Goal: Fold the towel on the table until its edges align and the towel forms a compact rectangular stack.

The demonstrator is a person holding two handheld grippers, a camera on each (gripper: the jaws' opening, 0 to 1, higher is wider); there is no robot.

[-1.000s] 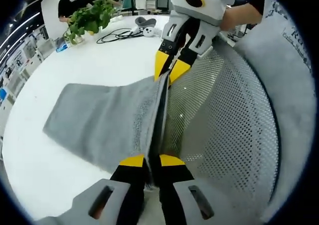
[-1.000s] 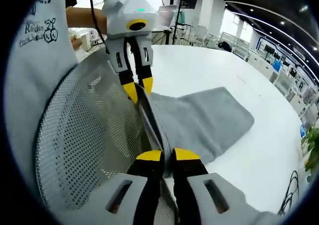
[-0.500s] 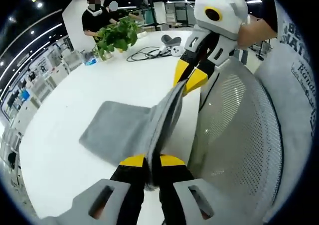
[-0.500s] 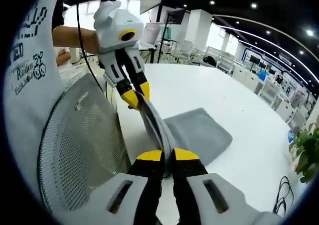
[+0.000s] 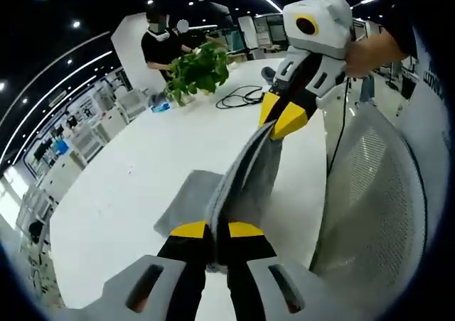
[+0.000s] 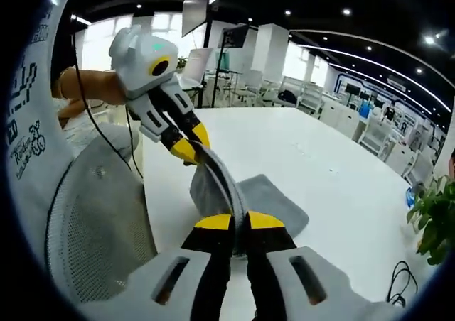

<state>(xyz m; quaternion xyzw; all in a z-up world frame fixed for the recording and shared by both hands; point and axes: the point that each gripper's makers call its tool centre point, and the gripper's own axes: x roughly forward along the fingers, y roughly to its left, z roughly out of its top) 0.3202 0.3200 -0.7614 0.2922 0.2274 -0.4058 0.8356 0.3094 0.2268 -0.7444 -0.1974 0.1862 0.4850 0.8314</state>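
Observation:
A grey towel (image 5: 242,182) hangs lifted above the white table (image 5: 142,172), its lower part still resting on the tabletop. My left gripper (image 5: 217,230) is shut on one corner of its raised edge. My right gripper (image 6: 238,223) is shut on the other corner of that edge. In the left gripper view the right gripper (image 5: 281,118) comes in from above right, pinching the cloth. In the right gripper view the left gripper (image 6: 190,147) holds the towel (image 6: 227,193) at upper left. The edge sags a little between the two grippers.
A mesh-backed chair (image 5: 373,193) stands close by the table's near edge, seen also as the chair (image 6: 92,214). A potted plant (image 5: 197,69) and black cables (image 5: 242,96) sit at the table's far side, with people behind. The plant (image 6: 435,218) shows at right.
Both grippers have risen and pulled the towel's held edge up off the table. Less of the towel lies flat, and the chair has dropped lower in both views.

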